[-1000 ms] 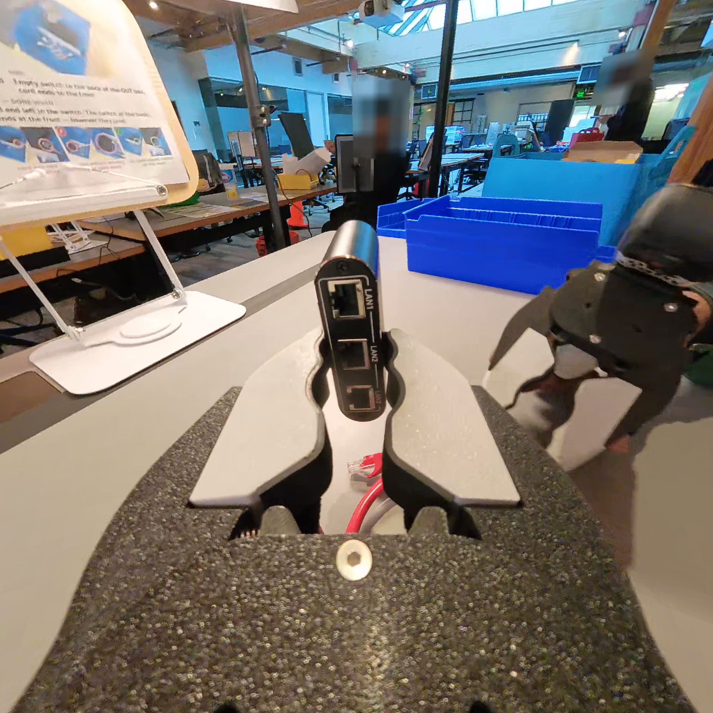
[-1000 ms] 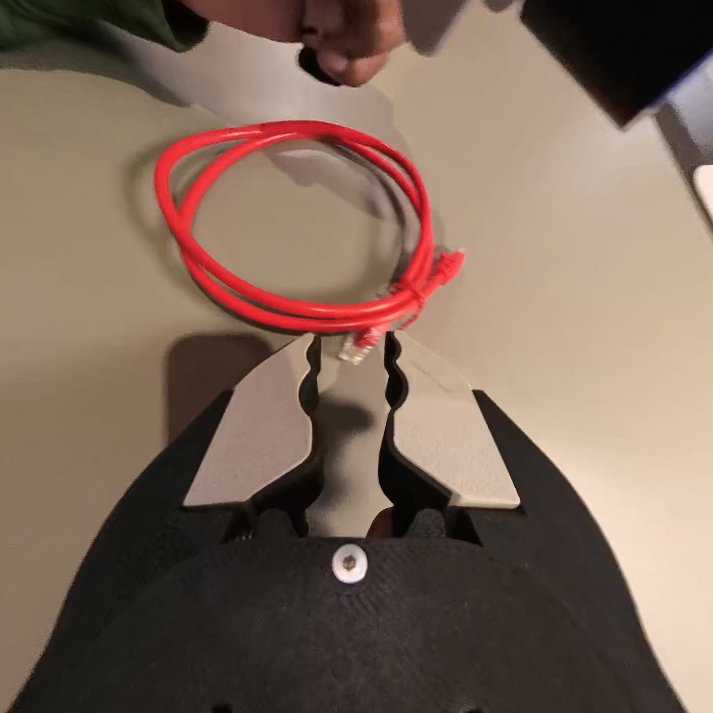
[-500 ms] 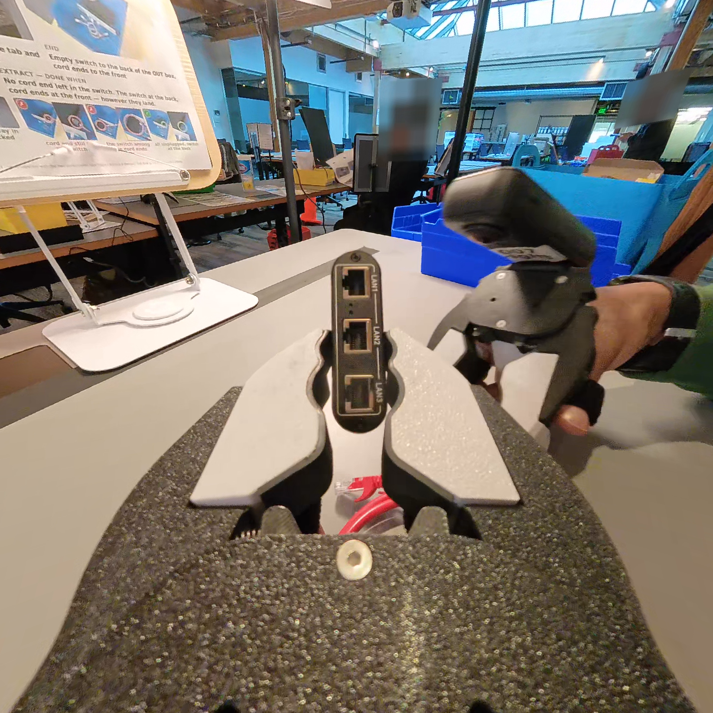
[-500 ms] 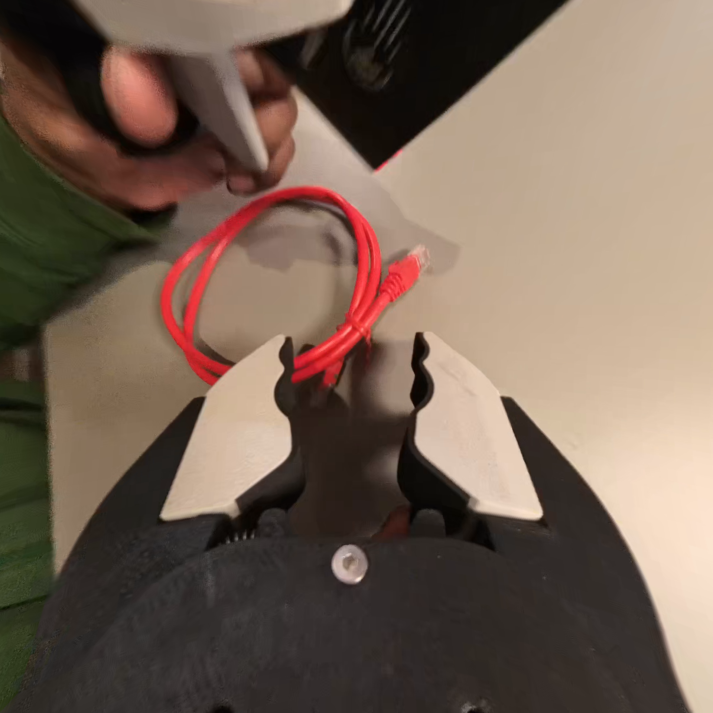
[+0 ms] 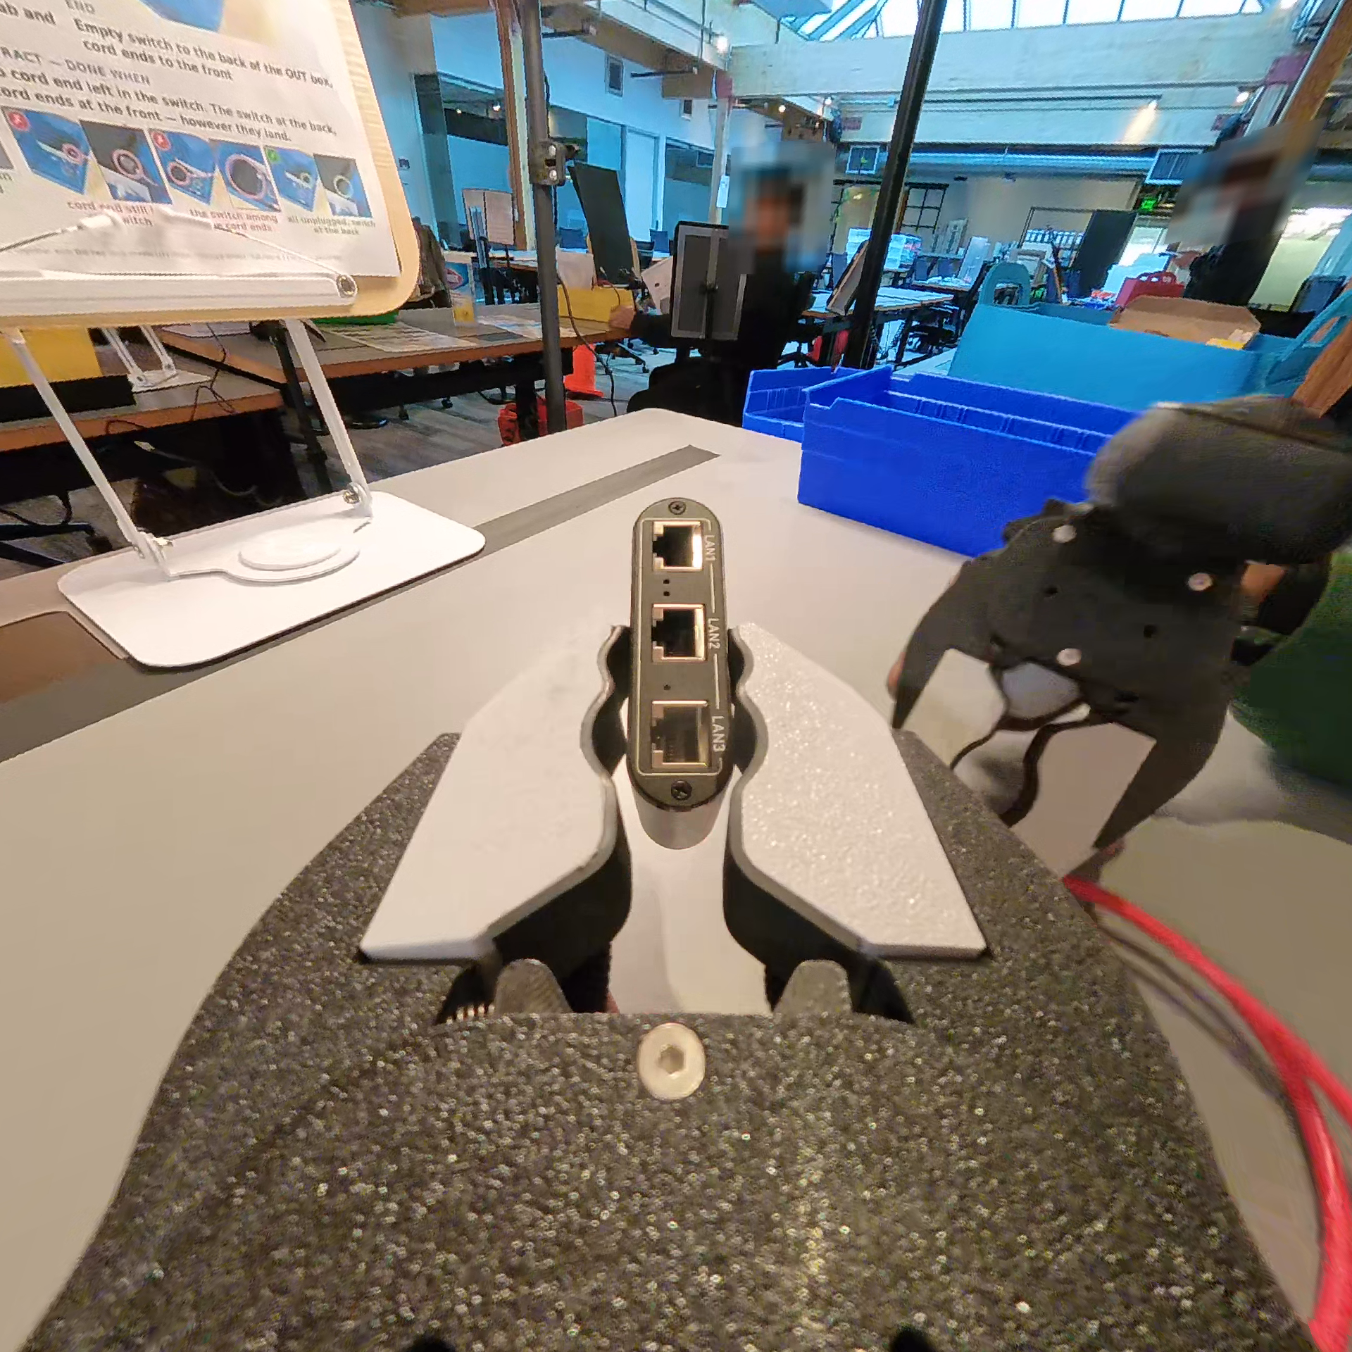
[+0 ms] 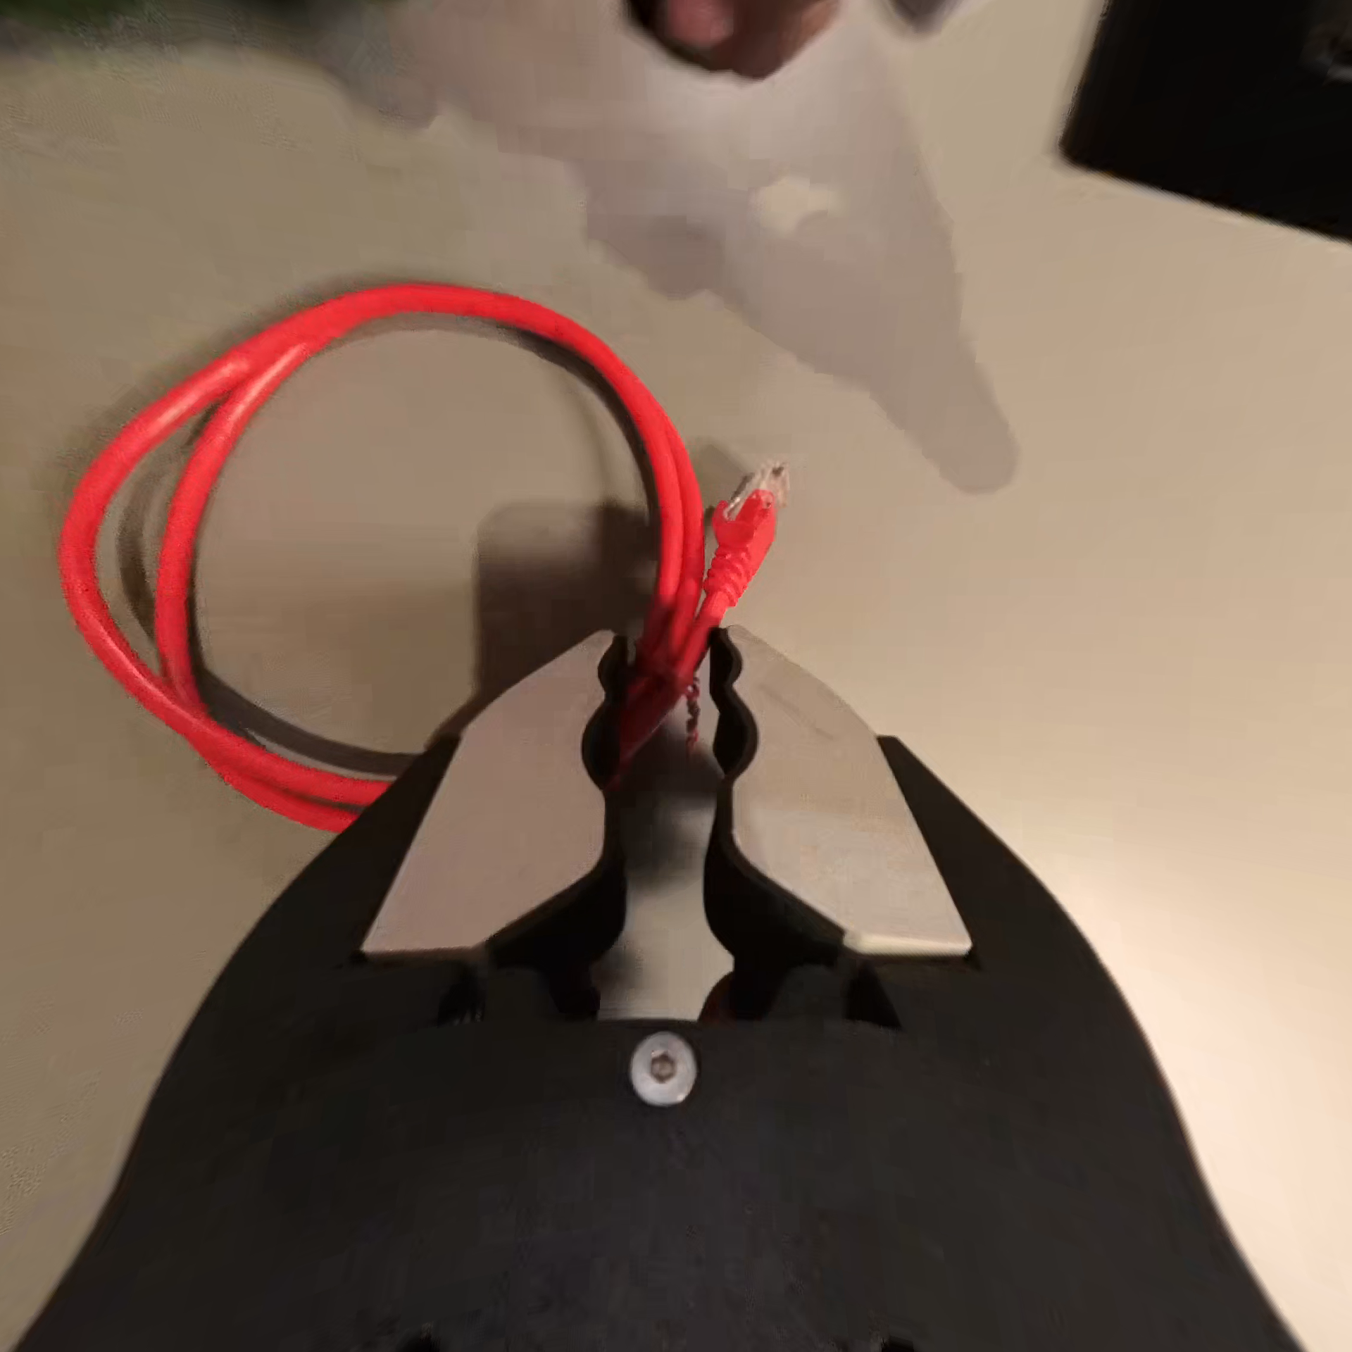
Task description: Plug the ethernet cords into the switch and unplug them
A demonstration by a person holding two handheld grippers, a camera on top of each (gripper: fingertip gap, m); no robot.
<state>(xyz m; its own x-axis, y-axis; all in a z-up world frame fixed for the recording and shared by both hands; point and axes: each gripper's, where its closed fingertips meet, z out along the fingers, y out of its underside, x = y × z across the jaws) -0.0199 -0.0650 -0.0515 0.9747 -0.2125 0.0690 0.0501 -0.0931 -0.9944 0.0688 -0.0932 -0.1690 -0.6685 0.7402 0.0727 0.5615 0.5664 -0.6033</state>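
- The left gripper (image 5: 677, 720) has its fingers clenched on the switch (image 5: 679, 651). The switch is held upright, its long axis vertical, with three ports stacked and facing the camera. All three ports are empty.
- The right gripper (image 6: 669, 677) has its fingers closed on the red ethernet cord (image 6: 366, 556) at the bundled part of its coil. One plug (image 6: 750, 512) projects just beyond the fingertips, pointing forward and slightly right.
- The rest of the coil hangs to the left of the fingers, above the counter (image 6: 1097, 585).
- Key relation: the plug axis must align with a port axis. The right gripper, seen in the left wrist view (image 5: 1024, 739), is to the right of the switch and apart from it.
- Judgement: the grasp sits behind the plug boot, so the plug may flex during insertion.
- Open counter lies between both grippers. The blue bins (image 5: 951, 468) stand farther back, clear of the approach path.
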